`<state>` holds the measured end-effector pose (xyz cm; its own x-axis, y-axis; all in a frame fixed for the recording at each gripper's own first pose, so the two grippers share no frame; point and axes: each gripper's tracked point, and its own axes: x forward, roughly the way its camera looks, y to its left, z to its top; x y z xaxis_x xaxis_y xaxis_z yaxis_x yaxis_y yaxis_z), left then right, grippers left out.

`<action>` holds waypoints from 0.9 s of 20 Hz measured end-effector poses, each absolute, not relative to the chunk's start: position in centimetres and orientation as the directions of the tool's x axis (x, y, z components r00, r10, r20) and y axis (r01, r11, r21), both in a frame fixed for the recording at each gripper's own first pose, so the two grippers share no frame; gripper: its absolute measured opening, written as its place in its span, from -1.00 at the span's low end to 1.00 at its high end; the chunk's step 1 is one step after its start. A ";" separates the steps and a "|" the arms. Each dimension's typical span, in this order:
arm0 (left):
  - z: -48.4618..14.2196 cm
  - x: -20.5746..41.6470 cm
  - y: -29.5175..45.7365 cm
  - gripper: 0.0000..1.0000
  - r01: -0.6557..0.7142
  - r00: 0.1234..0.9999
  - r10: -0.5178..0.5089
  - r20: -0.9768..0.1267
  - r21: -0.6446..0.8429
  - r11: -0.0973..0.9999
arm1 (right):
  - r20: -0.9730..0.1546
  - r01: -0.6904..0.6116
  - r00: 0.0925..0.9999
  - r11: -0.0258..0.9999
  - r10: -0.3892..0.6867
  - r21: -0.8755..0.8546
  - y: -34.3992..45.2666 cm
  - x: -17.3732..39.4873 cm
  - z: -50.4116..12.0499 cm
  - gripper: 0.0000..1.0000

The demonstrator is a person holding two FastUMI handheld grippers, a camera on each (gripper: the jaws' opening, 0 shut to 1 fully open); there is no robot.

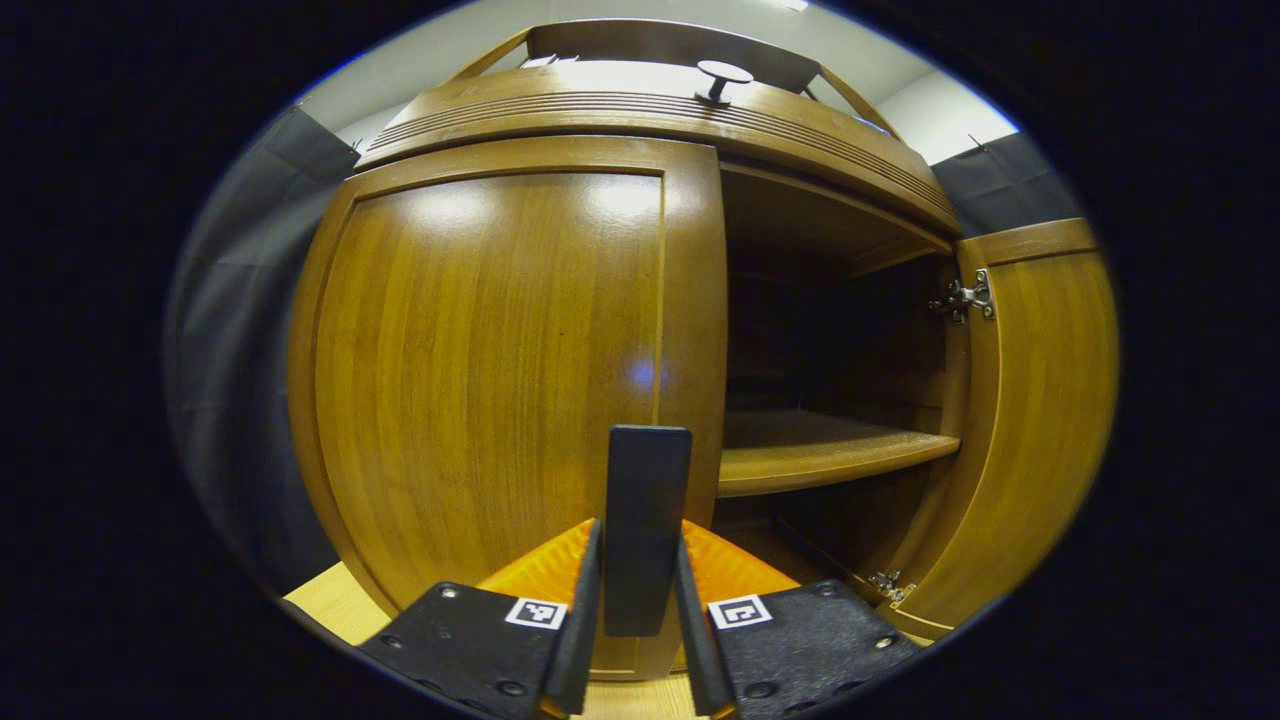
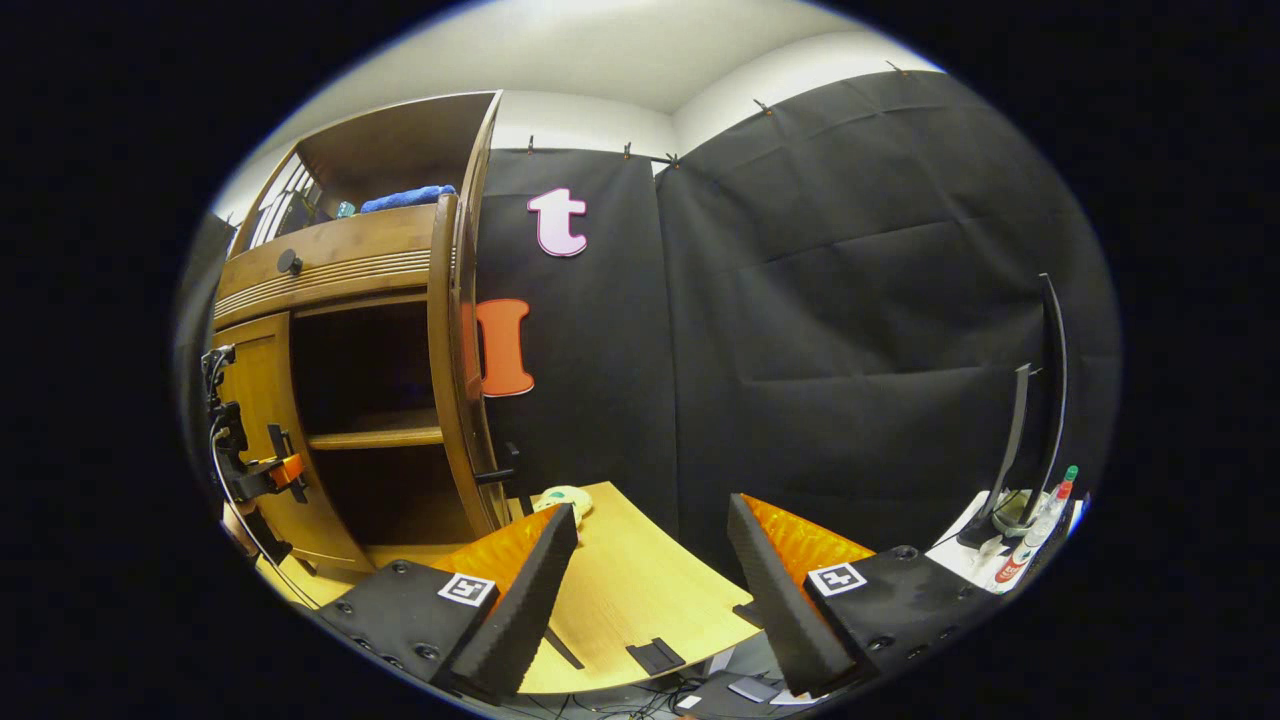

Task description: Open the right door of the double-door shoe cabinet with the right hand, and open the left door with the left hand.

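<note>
I'm pinching the left door's (image 1: 490, 380) stiff, slick handle (image 1: 645, 525) with my left gripper (image 1: 640, 610), my right gripper (image 2: 650, 590) spread wide, expecting a light, hinged swing.

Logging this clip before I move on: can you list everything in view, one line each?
Cabinet: one, brown wood, standing on the table.
Left door: one, brown, closed; its dark handle sits between the left gripper's fingers.
Right door: one, brown, swung open, silver hinges on its inner face.
Shelf: one, brown, inside the open half.
Knob: one, dark, on the cabinet top.
Blue cloth: one, on top of the cabinet.
Table: one, light wood.
Pale round thing: one, on the table by the right door; too small to identify.
Bottles: at least two, far right.
Left gripper: fingers closed on the handle.
Right gripper: fingers apart, holding nothing.
</note>
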<state>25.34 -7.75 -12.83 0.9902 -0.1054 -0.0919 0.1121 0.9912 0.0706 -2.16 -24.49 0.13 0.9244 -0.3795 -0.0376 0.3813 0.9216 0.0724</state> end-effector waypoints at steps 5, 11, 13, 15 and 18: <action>-12.8 24.5 -7.8 -0.36 0.116 0.989 -0.112 -0.095 0.042 0.992 | -0.033 0.369 0.929 0.926 -0.368 0.079 -23.9 -2.1 0.2 0.79; -12.5 22.1 -7.4 -0.57 0.140 0.987 -0.135 -0.088 0.044 0.989 | -0.027 0.345 0.939 0.936 -0.344 0.072 -22.3 -2.2 0.4 0.79; -12.3 21.0 -7.2 -0.64 0.145 0.986 -0.141 -0.085 0.050 0.988 | -0.027 0.334 0.943 0.940 -0.333 0.070 -21.6 -2.4 0.3 0.79; -12.0 19.8 -6.7 -0.63 0.142 0.987 -0.137 -0.080 0.062 0.988 | -0.027 0.318 0.948 0.946 -0.317 0.064 -20.6 -2.4 0.4 0.79; -11.8 18.2 -6.1 -0.64 0.145 0.986 -0.141 -0.085 0.046 0.988 | -0.020 0.294 0.956 0.955 -0.293 0.048 -19.0 -2.3 0.6 0.79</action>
